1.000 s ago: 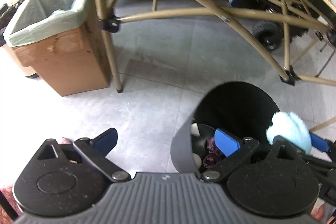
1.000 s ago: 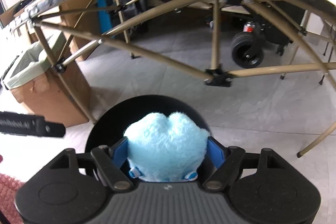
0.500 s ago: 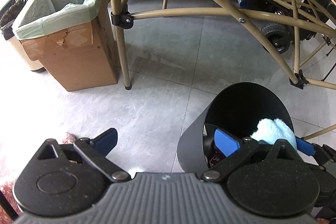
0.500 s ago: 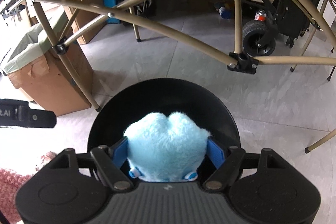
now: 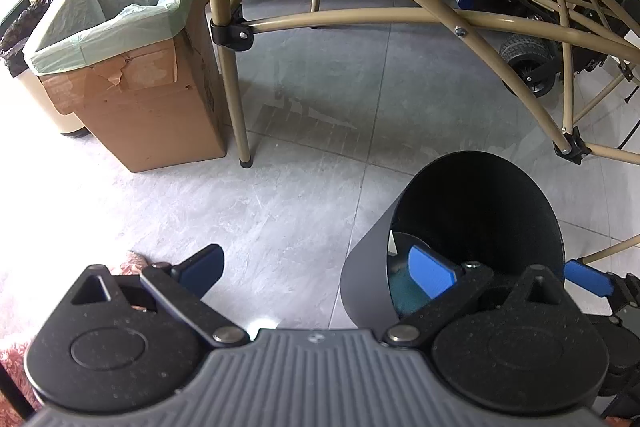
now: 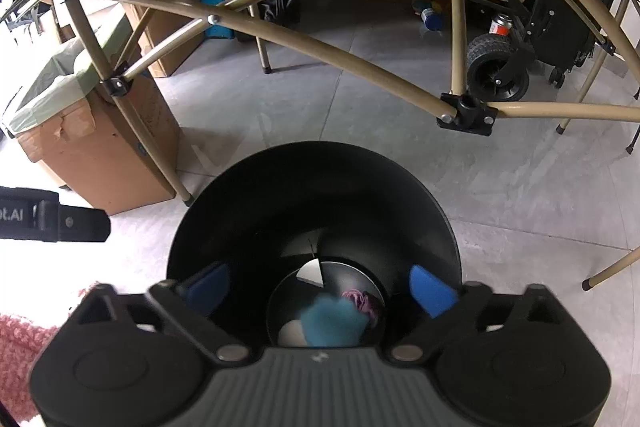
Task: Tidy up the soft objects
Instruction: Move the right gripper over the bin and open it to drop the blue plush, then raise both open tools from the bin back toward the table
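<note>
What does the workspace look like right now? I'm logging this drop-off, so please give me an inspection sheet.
Surface: grey tiled floor, bare around the bin.
Job's things: blue plush toy lies at the bottom of the black bin, beside a pink-purple soft item and a pale one.
Clutter: pink fuzzy fabric at the lower left.
Grippers: right gripper over the bin, jaws opening, nothing between them; left gripper open, empty.
Cables: nothing seen.
Surroundings: tan folding table frame, lined cardboard box, wheeled cart.
</note>
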The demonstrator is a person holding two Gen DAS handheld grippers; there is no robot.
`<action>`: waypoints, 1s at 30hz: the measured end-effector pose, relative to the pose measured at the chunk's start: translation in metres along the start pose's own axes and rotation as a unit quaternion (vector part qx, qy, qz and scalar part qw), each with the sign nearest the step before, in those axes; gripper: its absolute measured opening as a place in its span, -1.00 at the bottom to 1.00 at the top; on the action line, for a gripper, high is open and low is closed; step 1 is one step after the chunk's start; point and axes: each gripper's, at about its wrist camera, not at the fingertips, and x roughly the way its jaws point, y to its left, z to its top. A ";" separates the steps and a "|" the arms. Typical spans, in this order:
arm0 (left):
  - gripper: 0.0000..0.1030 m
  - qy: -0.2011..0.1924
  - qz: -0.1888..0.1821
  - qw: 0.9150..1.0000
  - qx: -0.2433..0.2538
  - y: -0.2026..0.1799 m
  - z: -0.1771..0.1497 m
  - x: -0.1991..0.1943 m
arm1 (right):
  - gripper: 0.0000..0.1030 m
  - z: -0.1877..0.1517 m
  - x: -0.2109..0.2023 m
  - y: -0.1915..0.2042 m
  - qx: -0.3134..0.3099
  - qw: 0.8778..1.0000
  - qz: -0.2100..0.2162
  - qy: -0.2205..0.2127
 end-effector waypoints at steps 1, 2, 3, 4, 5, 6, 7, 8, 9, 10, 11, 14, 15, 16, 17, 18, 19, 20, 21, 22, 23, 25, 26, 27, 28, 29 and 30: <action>0.96 0.000 0.000 1.000 0.000 0.000 0.000 0.000 | 1.00 0.000 0.000 0.000 -0.001 1.000 0.001 0.000; 0.96 0.000 0.000 1.000 0.001 -0.001 0.000 0.000 | 1.00 0.000 0.000 0.000 -0.001 1.000 0.001 -0.001; 0.96 0.000 0.000 1.000 0.001 -0.001 0.000 0.000 | 1.00 0.000 0.000 0.000 -0.001 1.000 0.001 -0.001; 0.96 0.000 0.000 1.000 0.001 -0.001 0.000 0.000 | 1.00 0.000 0.000 0.000 -0.001 1.000 0.001 -0.001; 0.96 0.000 0.000 1.000 0.001 -0.001 0.000 0.000 | 1.00 0.000 0.000 0.000 -0.001 1.000 0.000 -0.001; 0.96 0.000 0.000 1.000 0.001 -0.001 0.000 0.000 | 1.00 0.000 0.000 0.000 -0.001 1.000 0.000 0.000; 0.96 0.000 0.000 1.000 0.001 -0.001 0.000 0.000 | 1.00 0.000 0.000 0.000 -0.001 1.000 0.000 0.000; 0.96 0.000 0.000 1.000 0.001 -0.001 0.000 0.000 | 1.00 0.000 0.000 0.000 -0.002 1.000 0.002 0.001; 0.96 -0.001 0.000 1.000 0.001 -0.001 0.000 0.000 | 1.00 0.000 0.000 0.000 -0.002 1.000 0.003 0.001; 0.96 0.000 0.000 1.000 0.001 -0.001 0.000 0.000 | 1.00 0.000 0.000 0.000 -0.003 1.000 0.003 0.000; 0.96 -0.001 0.000 1.000 0.001 -0.001 0.000 -0.001 | 1.00 0.000 0.000 0.000 -0.004 1.000 0.003 0.000; 0.96 -0.002 -0.002 1.000 0.003 -0.003 0.000 -0.002 | 1.00 0.000 -0.002 0.000 -0.005 1.000 0.006 -0.002; 0.96 -0.004 -0.004 1.000 0.004 -0.004 0.000 -0.004 | 1.00 0.000 -0.004 0.001 -0.007 1.000 0.007 -0.003; 0.96 -0.006 -0.005 1.000 0.004 -0.005 0.000 -0.005 | 1.00 0.001 -0.007 0.002 -0.009 1.000 0.009 -0.005; 0.96 -0.010 -0.005 1.000 0.006 -0.005 0.000 -0.007 | 1.00 0.001 -0.010 0.003 -0.013 1.000 0.011 -0.009; 0.96 -0.014 -0.006 1.000 0.008 -0.006 0.000 -0.009 | 1.00 0.001 -0.015 0.004 -0.017 1.000 0.013 -0.014; 0.96 -0.018 -0.007 1.000 0.009 -0.007 0.000 -0.011 | 1.00 0.002 -0.019 0.005 -0.020 1.000 0.014 -0.019; 0.96 -0.022 -0.009 1.000 0.010 -0.007 0.000 -0.015 | 1.00 0.002 -0.024 0.005 -0.023 0.999 0.015 -0.026; 0.96 -0.027 -0.012 1.000 0.010 -0.008 0.000 -0.018 | 1.00 0.002 -0.029 0.005 -0.023 0.999 0.017 -0.032; 0.96 -0.033 -0.014 0.999 0.011 -0.008 0.000 -0.022 | 1.00 0.003 -0.033 0.005 -0.023 0.999 0.018 -0.038; 0.96 -0.040 -0.017 0.999 0.012 -0.009 0.001 -0.027 | 1.00 0.003 -0.038 0.004 -0.022 0.999 0.020 -0.043; 0.96 -0.057 -0.023 0.998 0.016 -0.011 0.002 -0.038 | 1.00 0.004 -0.049 0.001 -0.017 0.998 0.025 -0.055; 0.96 -0.068 -0.027 0.997 0.017 -0.013 0.003 -0.044 | 1.00 0.004 -0.055 0.000 -0.014 0.998 0.028 -0.062; 0.97 -0.080 -0.029 0.996 0.019 -0.014 0.004 -0.051 | 1.00 0.004 -0.061 -0.002 -0.012 0.997 0.029 -0.070; 0.97 -0.094 -0.032 0.995 0.020 -0.015 0.004 -0.058 | 1.00 0.004 -0.067 -0.003 -0.010 0.996 0.029 -0.079; 0.97 -0.107 -0.036 0.993 0.022 -0.017 0.004 -0.065 | 1.00 0.004 -0.074 -0.005 -0.008 0.996 0.030 -0.089; 0.97 -0.122 -0.040 0.991 0.025 -0.019 0.004 -0.073 | 1.00 0.004 -0.079 -0.006 -0.005 0.995 0.032 -0.097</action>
